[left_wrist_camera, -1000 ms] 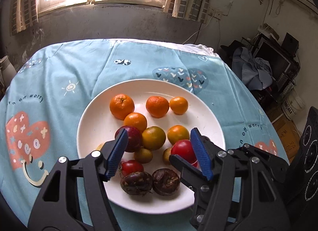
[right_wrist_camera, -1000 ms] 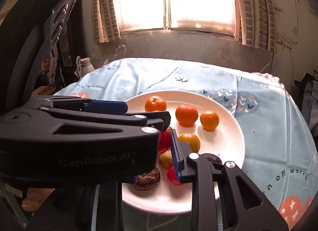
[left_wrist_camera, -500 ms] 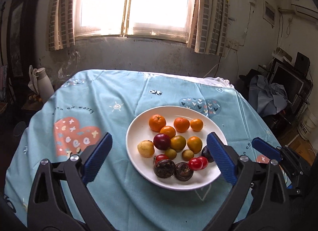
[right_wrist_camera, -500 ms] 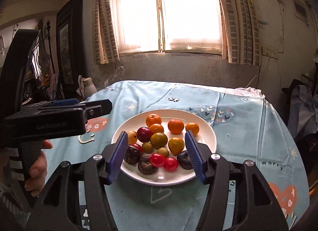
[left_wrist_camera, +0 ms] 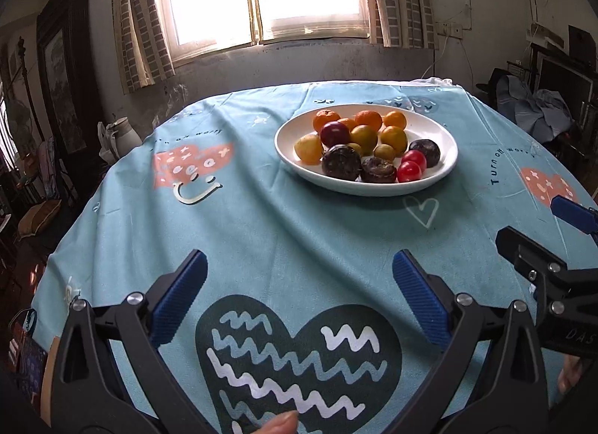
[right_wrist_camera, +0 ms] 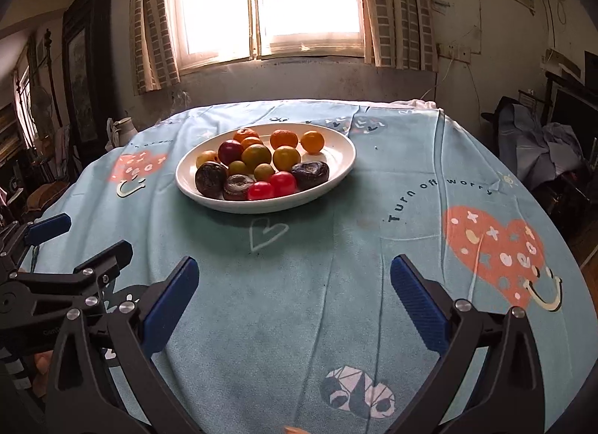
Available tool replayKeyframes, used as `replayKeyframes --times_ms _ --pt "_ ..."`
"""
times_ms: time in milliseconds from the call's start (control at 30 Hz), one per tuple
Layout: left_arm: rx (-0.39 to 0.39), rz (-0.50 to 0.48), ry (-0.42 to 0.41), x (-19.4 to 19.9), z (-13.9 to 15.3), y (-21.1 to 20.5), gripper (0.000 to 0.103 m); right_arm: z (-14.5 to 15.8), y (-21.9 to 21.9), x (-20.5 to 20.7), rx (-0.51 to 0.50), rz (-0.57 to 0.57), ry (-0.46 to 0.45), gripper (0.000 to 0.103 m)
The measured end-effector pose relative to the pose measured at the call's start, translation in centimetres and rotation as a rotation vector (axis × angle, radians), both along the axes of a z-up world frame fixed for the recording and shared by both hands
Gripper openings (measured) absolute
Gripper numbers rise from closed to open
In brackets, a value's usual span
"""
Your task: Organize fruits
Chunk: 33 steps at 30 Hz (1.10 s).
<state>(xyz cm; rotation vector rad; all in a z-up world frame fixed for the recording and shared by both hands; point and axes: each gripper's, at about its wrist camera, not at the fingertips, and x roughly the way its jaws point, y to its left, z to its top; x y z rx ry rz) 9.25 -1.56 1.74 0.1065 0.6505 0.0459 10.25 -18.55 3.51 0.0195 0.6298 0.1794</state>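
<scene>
A white plate point(left_wrist_camera: 444, 142) on the blue printed tablecloth holds several fruits: oranges point(left_wrist_camera: 368, 119), red tomatoes point(left_wrist_camera: 409, 170), dark wrinkled passion fruits point(left_wrist_camera: 341, 162), a purple plum and yellow-green ones. In the right wrist view the same plate point(right_wrist_camera: 261, 206) sits left of centre. My left gripper point(left_wrist_camera: 299, 258) hovers over the near cloth, well short of the plate. Its jaws are opening wide, with nothing between them. My right gripper point(right_wrist_camera: 294, 263) is equally far back, its jaws opening and nothing in them. Each gripper shows at the edge of the other's view.
The round table drops off close at left and right. A white jug point(left_wrist_camera: 125, 135) stands beyond the left edge. Furniture and heaped clothes point(left_wrist_camera: 538, 112) crowd the right side. A fingertip point(left_wrist_camera: 280, 424) shows at the bottom edge.
Both grippers have drawn back from the plate toward the table's near side. Both jaws spread wide; the right one was shut a second ago. The fruits stay on the plate.
</scene>
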Motion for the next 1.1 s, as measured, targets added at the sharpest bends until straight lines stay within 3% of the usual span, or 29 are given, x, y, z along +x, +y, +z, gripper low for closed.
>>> replayKeyframes --times_ms 633,800,1100 --pt "-0.05 -0.017 -0.004 -0.18 0.24 0.53 0.101 -0.31 0.1 -0.1 0.023 0.015 0.018 0.102" --pt "-0.034 -0.014 -0.085 -1.03 0.66 0.5 0.101 -0.08 0.31 -0.28 0.035 0.021 0.012 0.102" --pt "-0.047 -0.015 -0.05 -0.6 0.69 0.66 0.101 0.01 0.44 -0.31 0.032 0.021 0.01 0.102"
